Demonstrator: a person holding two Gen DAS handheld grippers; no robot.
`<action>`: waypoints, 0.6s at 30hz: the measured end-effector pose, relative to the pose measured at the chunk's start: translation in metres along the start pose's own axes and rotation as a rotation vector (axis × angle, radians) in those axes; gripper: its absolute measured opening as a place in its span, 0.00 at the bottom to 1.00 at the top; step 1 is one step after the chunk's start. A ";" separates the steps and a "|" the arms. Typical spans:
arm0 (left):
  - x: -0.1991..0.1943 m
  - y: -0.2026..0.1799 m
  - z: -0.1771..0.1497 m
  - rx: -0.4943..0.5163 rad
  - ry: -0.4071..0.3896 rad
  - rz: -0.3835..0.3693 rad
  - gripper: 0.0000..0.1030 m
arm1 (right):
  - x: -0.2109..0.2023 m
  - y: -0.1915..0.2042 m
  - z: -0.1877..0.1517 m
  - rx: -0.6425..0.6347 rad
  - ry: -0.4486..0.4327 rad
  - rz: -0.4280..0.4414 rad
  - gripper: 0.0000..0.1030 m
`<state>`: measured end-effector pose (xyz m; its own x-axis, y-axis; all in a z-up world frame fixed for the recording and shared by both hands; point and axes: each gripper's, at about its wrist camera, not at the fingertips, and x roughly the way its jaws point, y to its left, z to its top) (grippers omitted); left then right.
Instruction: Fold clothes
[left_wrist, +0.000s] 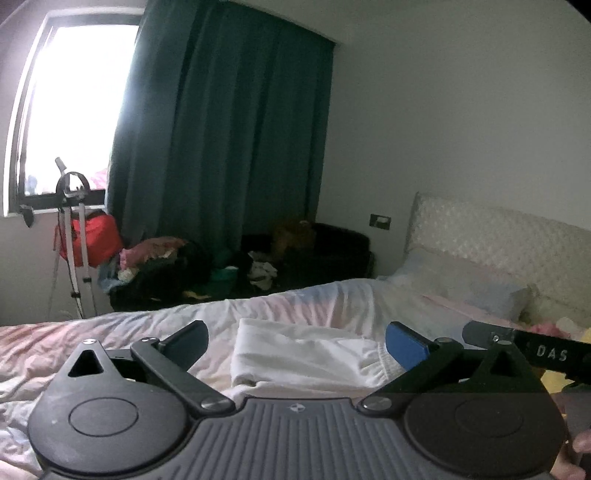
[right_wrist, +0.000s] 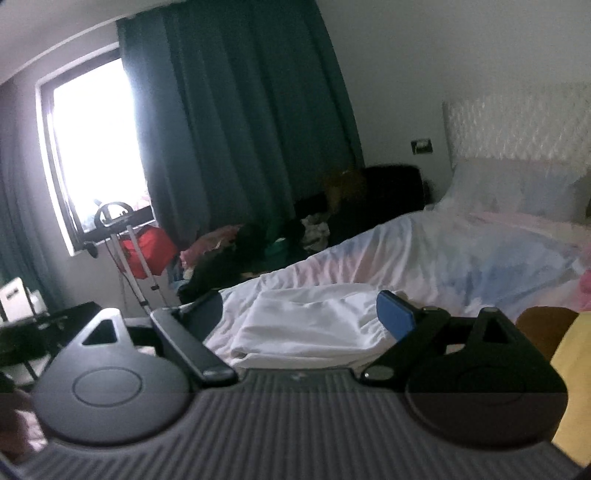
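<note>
Folded white garment (left_wrist: 303, 354) flat on the bed (left_wrist: 110, 343), just ahead of both tools. Left gripper (left_wrist: 297, 345) spread wide, empty; right gripper (right_wrist: 299, 317) likewise — nothing clamped. Likely trouble: a careless pass low over the cloth, snagging a loose edge and undoing the fold — or dragging the rumpled sheet along.

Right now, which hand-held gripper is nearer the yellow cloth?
Right. The yellow cloth lies close beside the right hand-held gripper, on its right. The left hand-held gripper is farther off, with the right one between it and the cloth.
</note>
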<state>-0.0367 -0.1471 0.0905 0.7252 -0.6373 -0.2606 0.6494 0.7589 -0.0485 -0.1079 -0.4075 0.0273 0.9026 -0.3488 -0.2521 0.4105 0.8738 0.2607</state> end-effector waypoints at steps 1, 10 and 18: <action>-0.004 -0.002 -0.003 0.012 -0.003 0.001 1.00 | -0.002 0.003 -0.005 -0.015 -0.010 -0.006 0.89; -0.008 0.006 -0.041 -0.005 -0.012 0.025 1.00 | -0.001 0.016 -0.046 -0.094 -0.049 -0.013 0.89; 0.011 0.033 -0.066 -0.064 0.031 0.027 1.00 | 0.019 0.024 -0.072 -0.143 -0.033 -0.040 0.89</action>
<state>-0.0223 -0.1200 0.0224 0.7343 -0.6128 -0.2919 0.6131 0.7834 -0.1023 -0.0902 -0.3686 -0.0381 0.8905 -0.3934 -0.2286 0.4259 0.8974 0.1149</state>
